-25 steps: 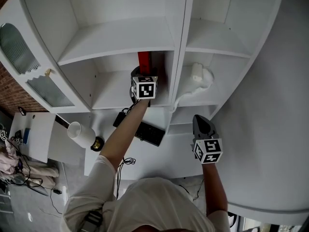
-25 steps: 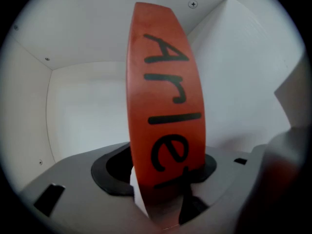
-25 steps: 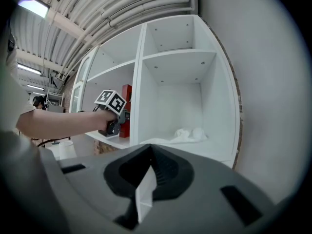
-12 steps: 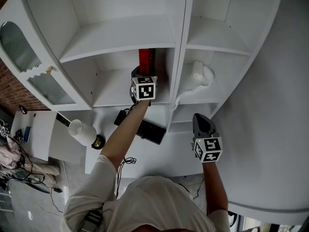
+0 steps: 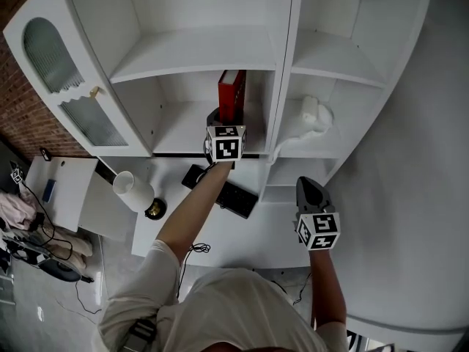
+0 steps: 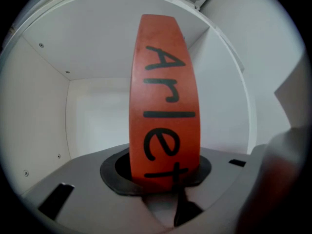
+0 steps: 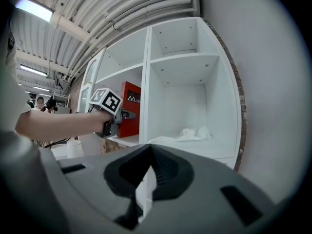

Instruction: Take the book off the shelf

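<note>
In the head view the left gripper (image 5: 218, 118) is covering the lower end of the red book (image 5: 231, 94). In the left gripper view the jaws are cutting off the bottom of the black lettering on the spine, and a grey shape at the lower right is too blurred to name.

A white cloth (image 5: 311, 118) is lying in the compartment right of the book. A glazed cabinet door (image 5: 69, 72) is showing at the upper left. A white cylinder (image 5: 130, 190) and a flat black device (image 5: 236, 199) are sitting on the counter below.

The book is standing upright near the frame's centre, at the right end of the middle shelf (image 5: 179, 134). The left gripper's jaws have just been closing and are pressing on both sides of the lower spine. The right gripper (image 5: 308, 188) is hanging at the lower right, well apart from the book, with its jaws together and nothing between them.
</note>
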